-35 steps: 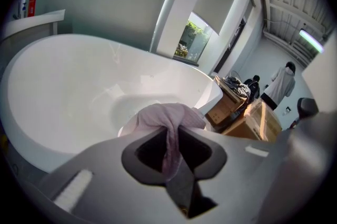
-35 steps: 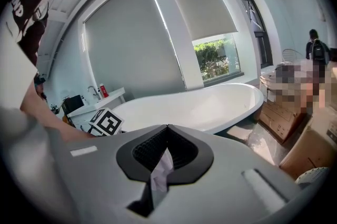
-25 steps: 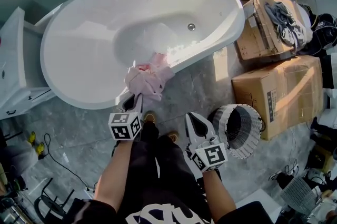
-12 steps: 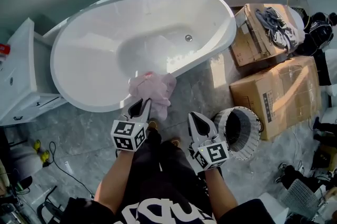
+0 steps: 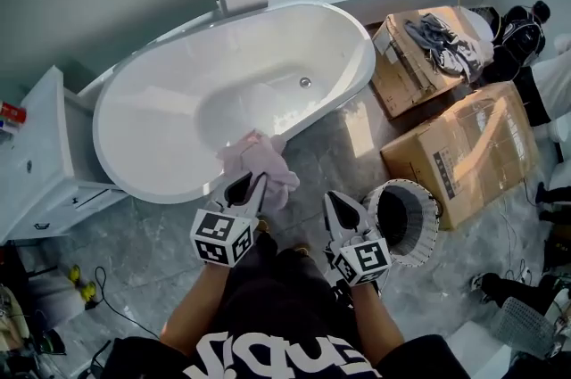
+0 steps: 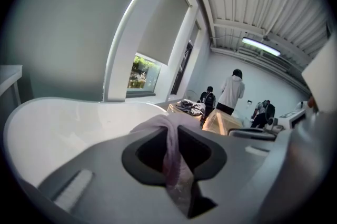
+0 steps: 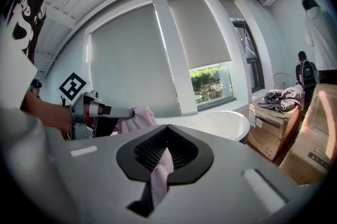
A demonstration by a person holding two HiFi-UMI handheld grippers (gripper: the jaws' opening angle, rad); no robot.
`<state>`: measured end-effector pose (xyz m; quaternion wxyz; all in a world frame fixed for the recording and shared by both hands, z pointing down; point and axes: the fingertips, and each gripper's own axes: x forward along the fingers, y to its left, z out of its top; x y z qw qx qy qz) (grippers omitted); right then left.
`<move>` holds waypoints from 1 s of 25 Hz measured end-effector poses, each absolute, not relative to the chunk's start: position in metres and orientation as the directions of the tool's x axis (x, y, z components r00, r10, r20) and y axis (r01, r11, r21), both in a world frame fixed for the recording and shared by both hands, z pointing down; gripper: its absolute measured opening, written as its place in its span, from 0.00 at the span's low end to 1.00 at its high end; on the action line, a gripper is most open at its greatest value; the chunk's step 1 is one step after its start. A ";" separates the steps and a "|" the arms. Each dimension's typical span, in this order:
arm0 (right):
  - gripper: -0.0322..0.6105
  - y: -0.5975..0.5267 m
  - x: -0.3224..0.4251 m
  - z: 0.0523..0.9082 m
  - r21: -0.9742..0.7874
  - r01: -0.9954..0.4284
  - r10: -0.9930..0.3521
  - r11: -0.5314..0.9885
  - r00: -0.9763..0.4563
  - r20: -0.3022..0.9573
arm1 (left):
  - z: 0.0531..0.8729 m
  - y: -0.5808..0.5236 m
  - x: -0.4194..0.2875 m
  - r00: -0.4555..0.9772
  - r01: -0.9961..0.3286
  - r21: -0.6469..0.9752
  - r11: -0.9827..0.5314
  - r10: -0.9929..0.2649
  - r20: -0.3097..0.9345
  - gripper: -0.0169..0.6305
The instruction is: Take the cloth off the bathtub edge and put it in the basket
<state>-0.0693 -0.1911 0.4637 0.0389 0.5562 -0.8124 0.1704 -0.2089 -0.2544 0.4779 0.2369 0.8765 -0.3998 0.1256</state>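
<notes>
**Current state.** The left gripper [image 5: 243, 188] has its fingers clenched on the cloth [image 5: 268, 165]. In the left gripper view, a fold of pink fabric runs down the seam between the fingers and spills over their tips. The cloth hangs in a loose bunch ahead of the fingertips, at the near rim of the bathtub [image 5: 161, 114]. It appears to be clear of the rim, but no view confirms a gap.

The right gripper [image 5: 343, 210] is also clenched. The right gripper view shows a narrow pink strip [image 7: 159, 175] pinched in its seam. It is probably fabric, although the head view shows nothing hanging from that gripper.

**Governing relation.** The basket [image 5: 421, 234] stands on the floor [image 5: 330, 150] to the person's right, with its mouth facing up. It is just beside the right gripper and well apart from the cloth. The right gripper stands between the cloth and the basket, so the right hand is nearer the target while the left hand carries the load.

**Next move (assessment).** Carry the cloth to the right, across the body and past the right gripper, until the bunch hangs over the basket mouth. Only then release the left fingers. The loose tail may catch on the basket rim.
</notes>
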 end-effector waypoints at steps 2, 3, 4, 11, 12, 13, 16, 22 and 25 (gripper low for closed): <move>0.06 -0.190 -0.063 0.456 -0.230 -0.924 -0.905 0.305 -0.357 0.233 | 0.464 -0.255 -0.197 0.675 -0.736 0.305 -0.604 -0.625 0.391 0.11; 0.06 -0.189 -0.059 0.452 -0.230 -0.926 -0.910 0.299 -0.349 0.224 | 0.457 -0.254 -0.190 0.686 -0.725 0.302 -0.618 -0.618 0.383 0.11; 0.06 -0.187 -0.056 0.447 -0.230 -0.927 -0.913 0.295 -0.344 0.217 | 0.450 -0.252 -0.184 0.696 -0.716 0.301 -0.629 -0.613 0.375 0.11; 0.06 -0.170 -0.030 0.425 -0.216 -0.946 -0.943 0.241 -0.281 0.178 | 0.413 -0.239 -0.134 0.779 -0.623 0.297 -0.723 -0.539 0.320 0.11; 0.06 -0.166 -0.024 0.423 -0.214 -0.951 -0.949 0.222 -0.261 0.176 | 0.409 -0.237 -0.125 0.794 -0.604 0.298 -0.740 -0.521 0.314 0.11; 0.06 -0.161 -0.017 0.421 -0.213 -0.956 -0.955 0.203 -0.241 0.175 | 0.405 -0.234 -0.116 0.808 -0.583 0.297 -0.756 -0.503 0.306 0.11; 0.06 -0.149 0.003 0.418 -0.210 -0.965 -0.967 0.154 -0.191 0.168 | 0.392 -0.225 -0.092 0.840 -0.534 0.287 -0.795 -0.462 0.284 0.11; 0.06 -0.120 0.043 0.408 -0.204 -0.979 -0.984 0.028 -0.062 0.165 | 0.367 -0.212 -0.051 0.894 -0.434 0.273 -0.859 -0.374 0.247 0.11; 0.06 -0.103 0.060 0.405 -0.200 -0.979 -0.988 -0.041 0.010 0.152 | 0.357 -0.208 -0.033 0.915 -0.385 0.260 -0.885 -0.331 0.230 0.11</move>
